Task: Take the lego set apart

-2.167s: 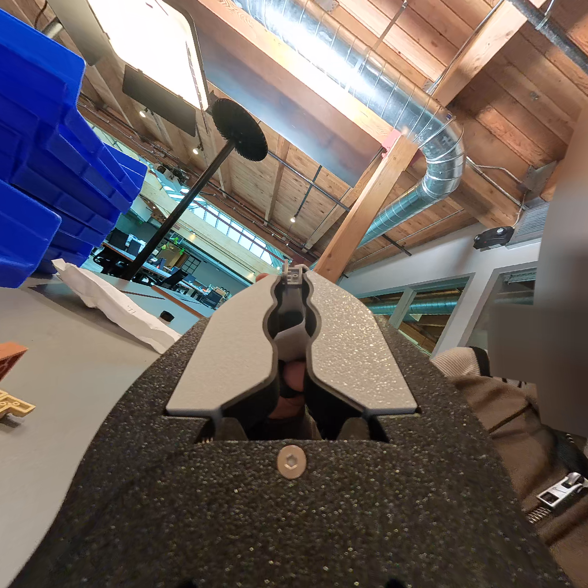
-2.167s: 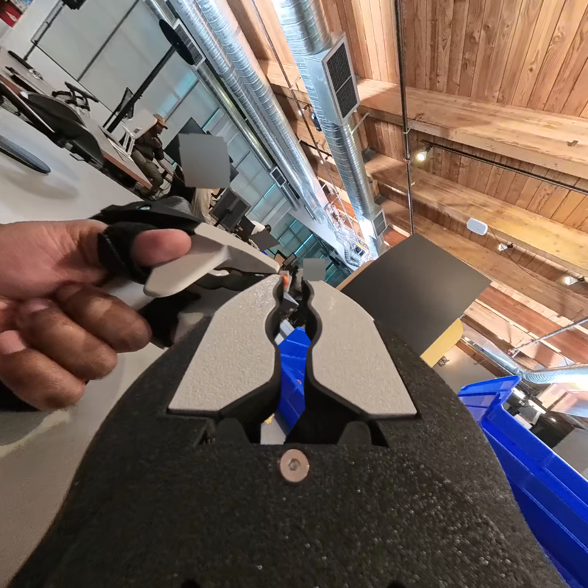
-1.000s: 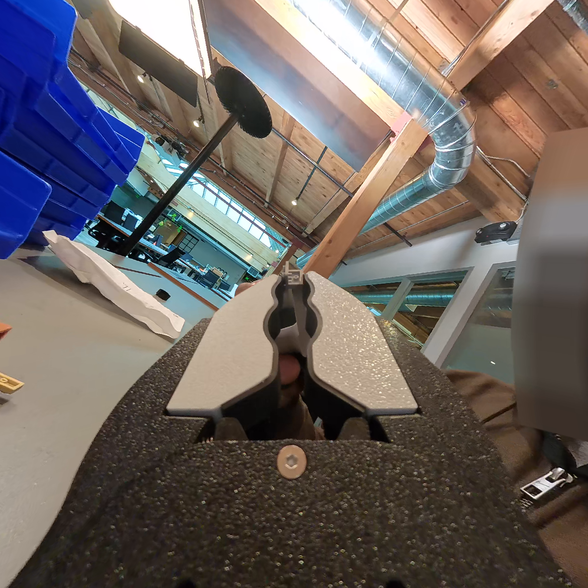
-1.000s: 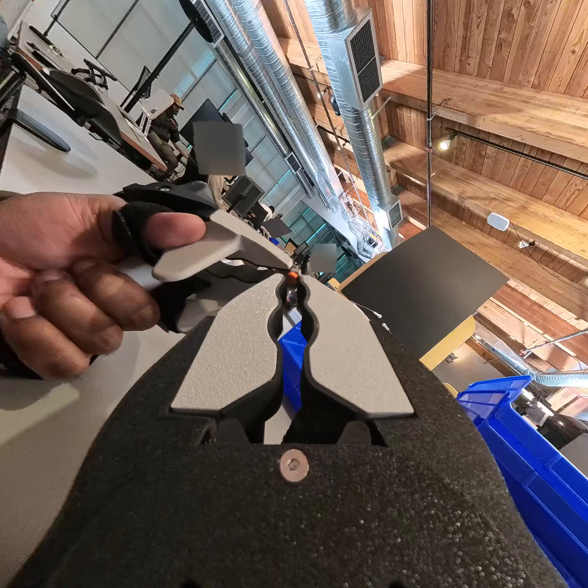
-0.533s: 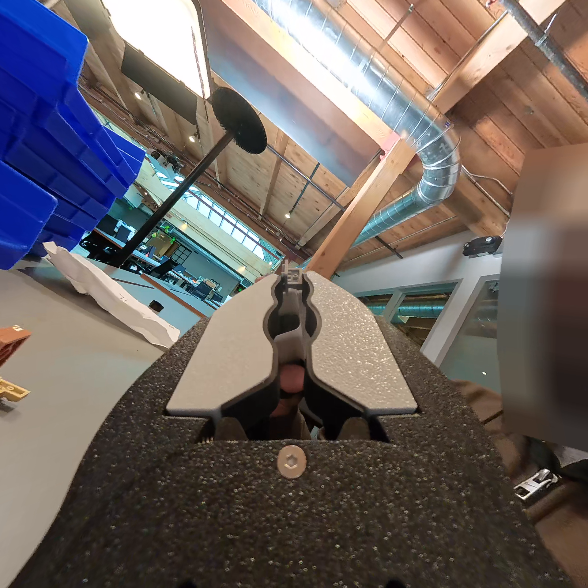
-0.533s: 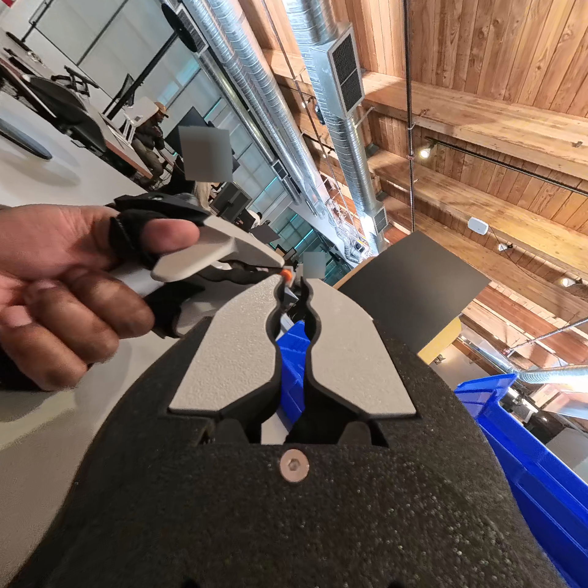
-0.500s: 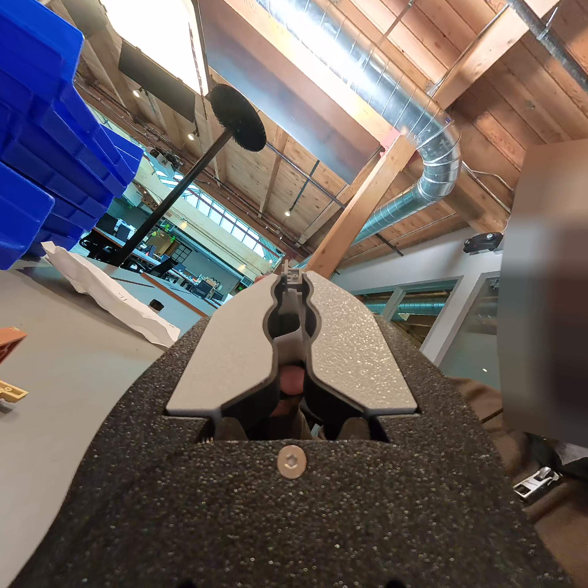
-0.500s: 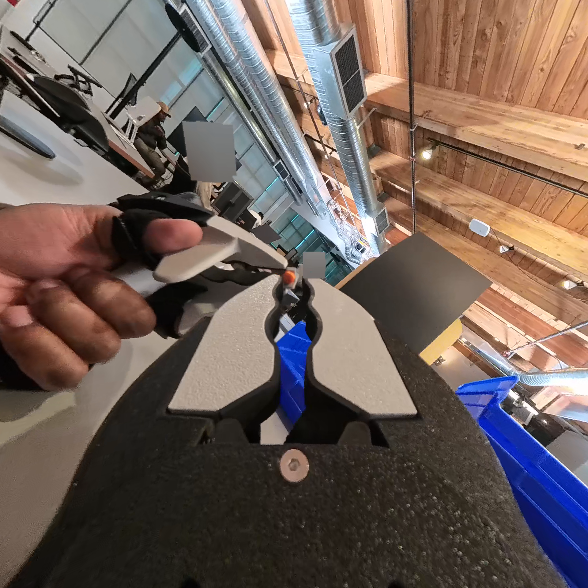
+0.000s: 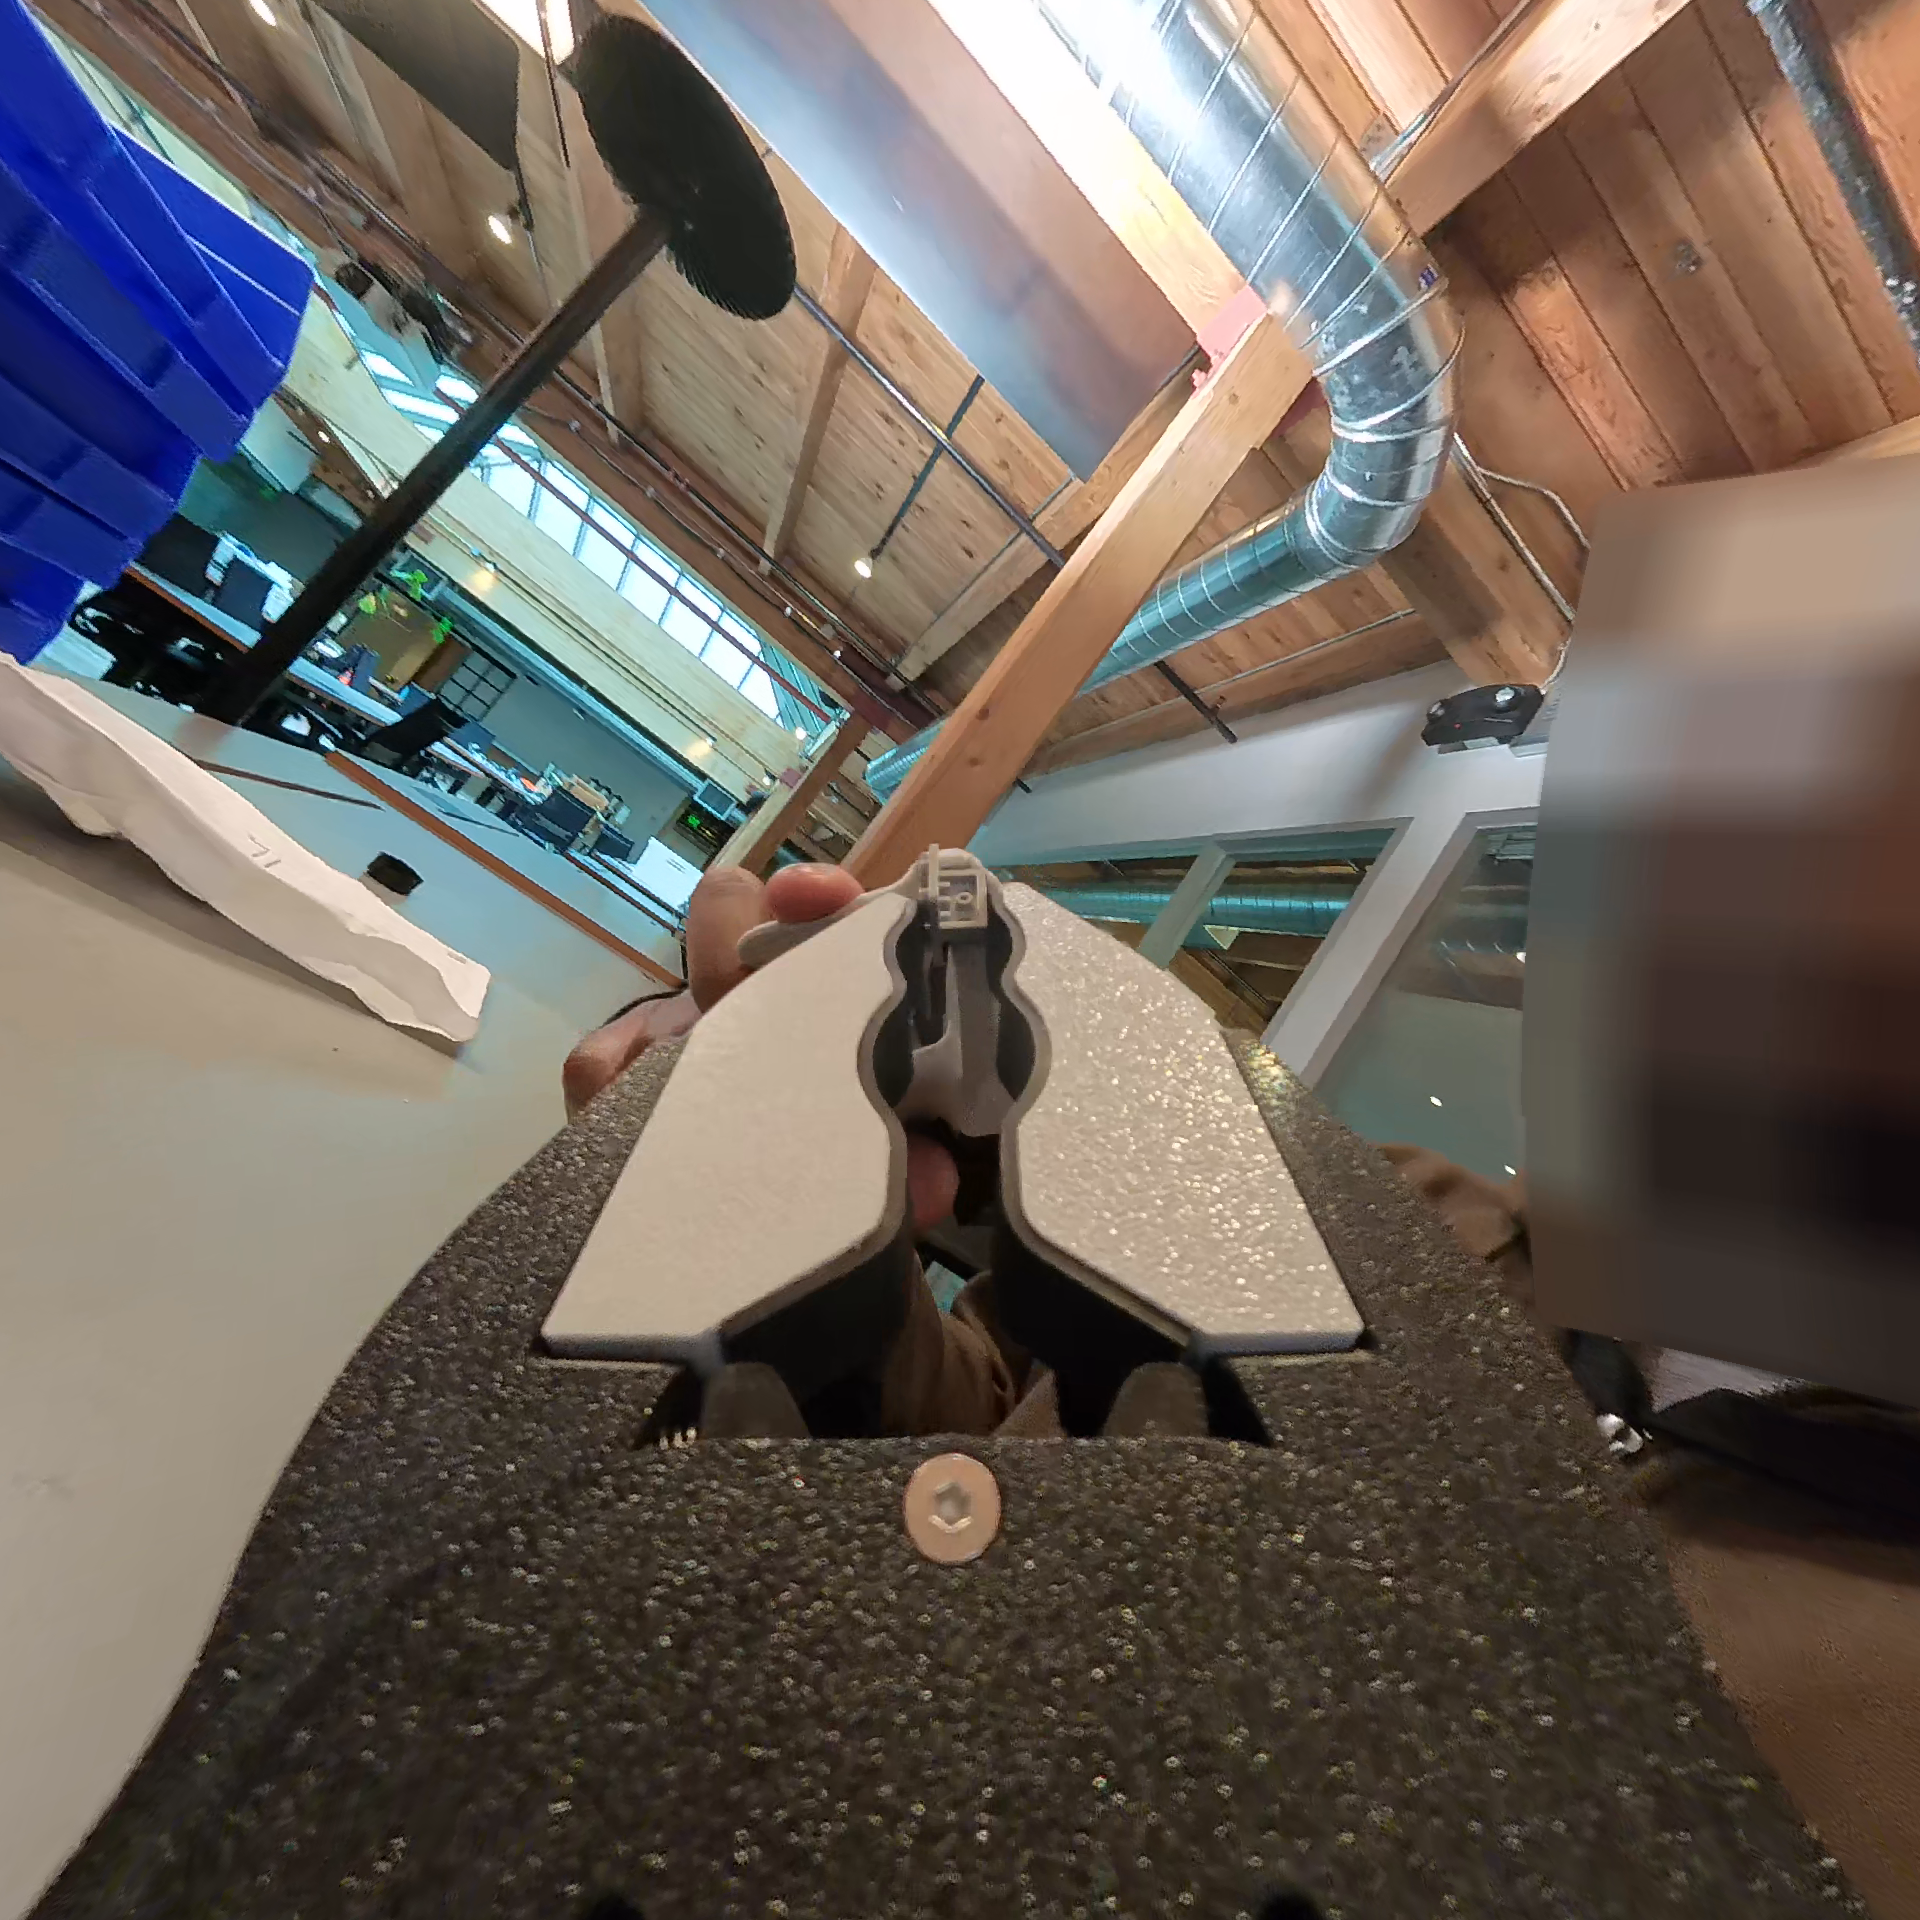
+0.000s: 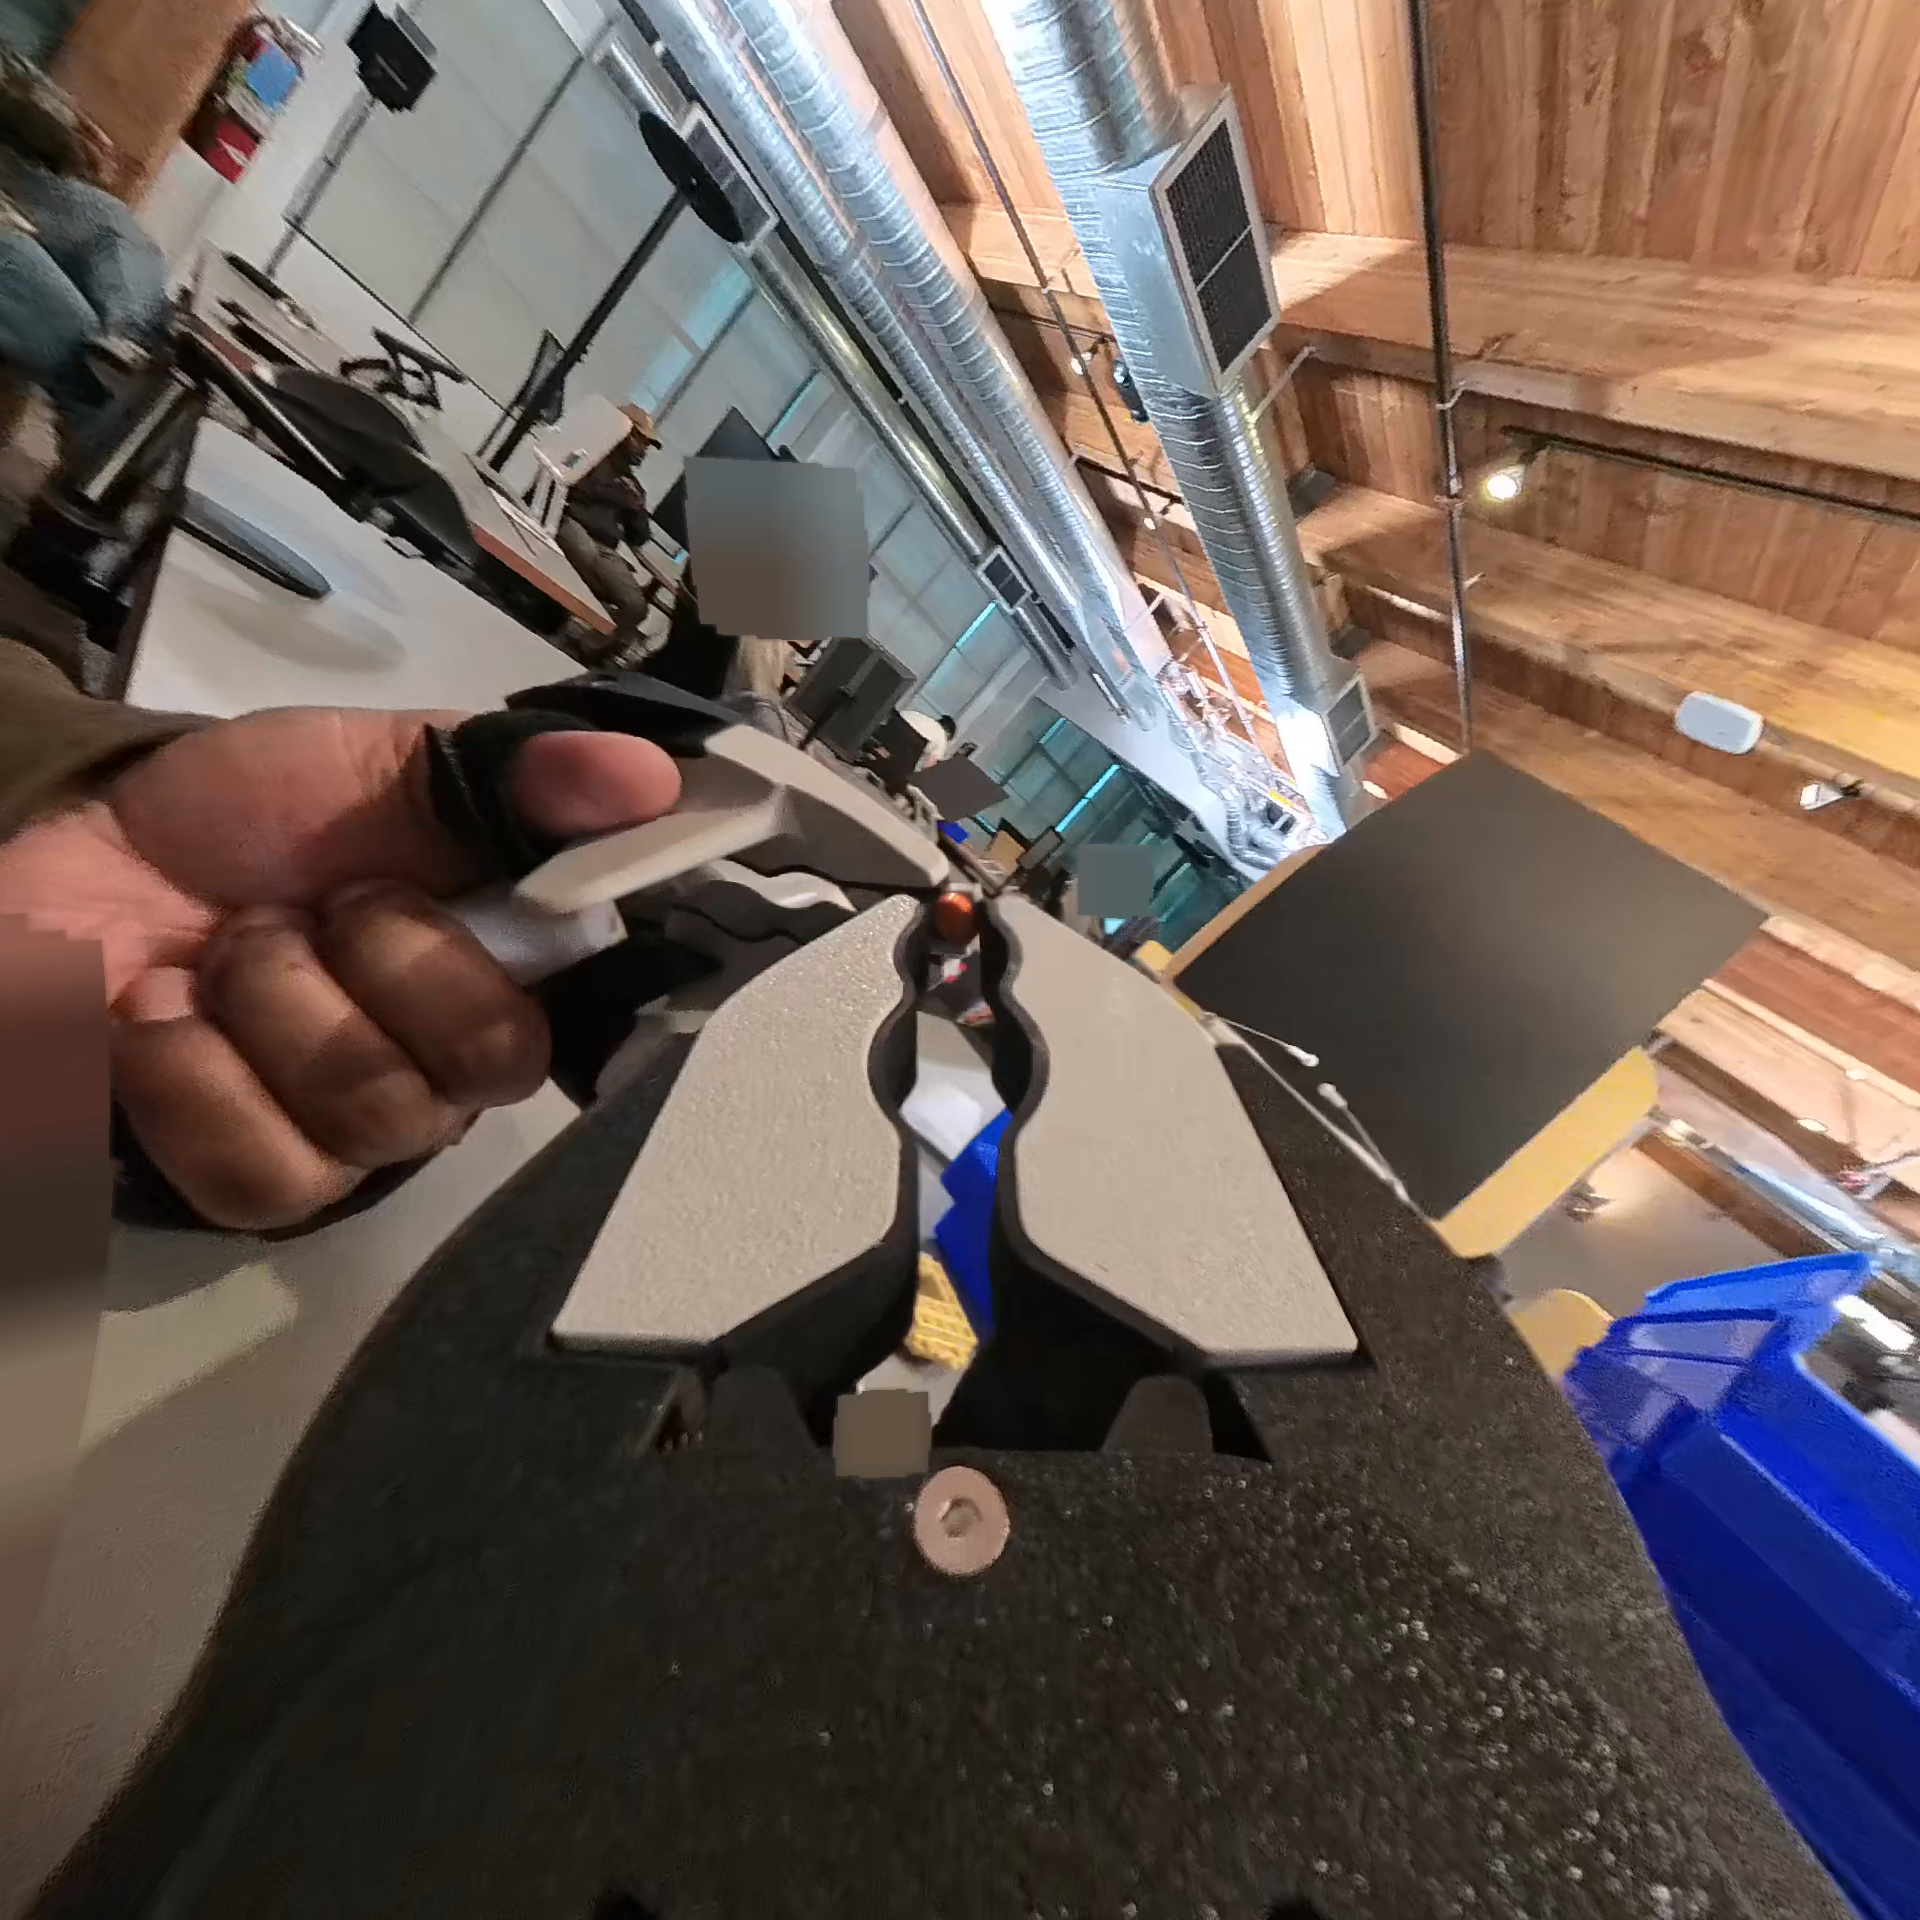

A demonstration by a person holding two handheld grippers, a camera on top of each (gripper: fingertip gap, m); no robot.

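The left gripper (image 9: pixel 951 914) is closed on a small light-grey plastic piece (image 9: pixel 958 902) with a moulded square face, pinched at the very tips of its two grey textured fingers (image 9: pixel 1122 1049). Just behind those tips a hand (image 9: pixel 727 935) shows, its thumb on the grey finger of the other gripper. On the grey tabletop (image 9: pixel 208 1143) to the left lies a crumpled white paper sheet (image 9: pixel 260 862), and stacked blue plastic bins (image 9: pixel 104 312) rise at the left edge.

The right gripper (image 10: pixel 954 920) is closed on a small round orange-brown bead-like part (image 10: pixel 953 914), held between its fingertips. The left gripper's tip (image 10: pixel 914 868) touches or nearly touches that part from the left, and the person's left hand (image 10: pixel 312 935) wraps that gripper's handle, thumb in a black strap. A blue plastic bin (image 10: pixel 1766 1507) stands at the lower right, and a black square panel (image 10: pixel 1455 987) stands beyond the fingers.
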